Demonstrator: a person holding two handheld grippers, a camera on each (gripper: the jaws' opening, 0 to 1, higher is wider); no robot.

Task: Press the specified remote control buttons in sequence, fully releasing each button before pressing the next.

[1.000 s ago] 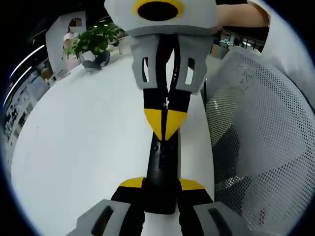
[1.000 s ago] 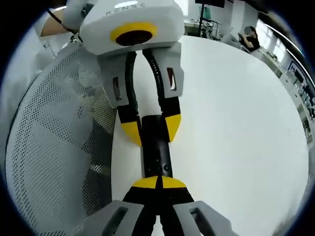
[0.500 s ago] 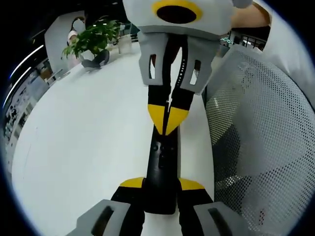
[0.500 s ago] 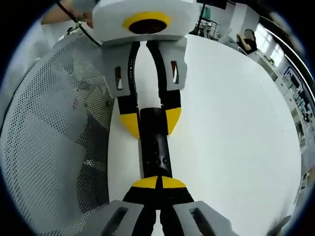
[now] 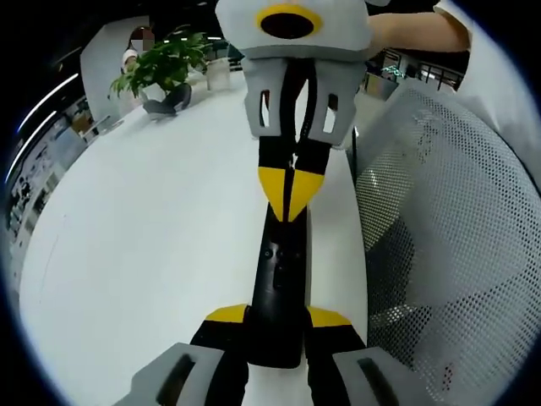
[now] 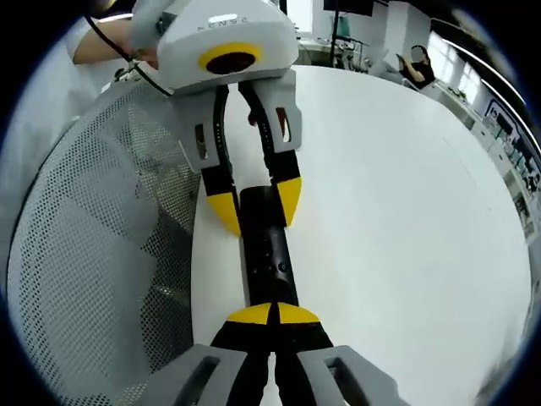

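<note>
over the white table [image 5: 152, 245], near its edge by a mesh chair [image 5: 448, 228]: one black remote control [image 5: 279, 288], slim and bar-shaped, held off the tabletop between two grippers. left gripper [image 5: 277, 326]: yellow-tipped jaws clenched on one end of the remote, gripping its two long sides, evidently to steady it as a fixed platform for pressing. right gripper [image 6: 272, 315]: jaws closed tip to tip with nothing between them, forming a single blunt point that sits on the remote's button face, apparently so that one narrow tip strikes one button at a time; whether it is bearing down or merely resting cannot be told. orientation: the remote's long axis runs straight from one gripper to the other, in line with both sets of jaws, button face toward the cameras, small round buttons visible mid-body; the free end points at the right gripper's body. background: a potted plant [image 5: 161, 72] at the far side of the table.
</note>
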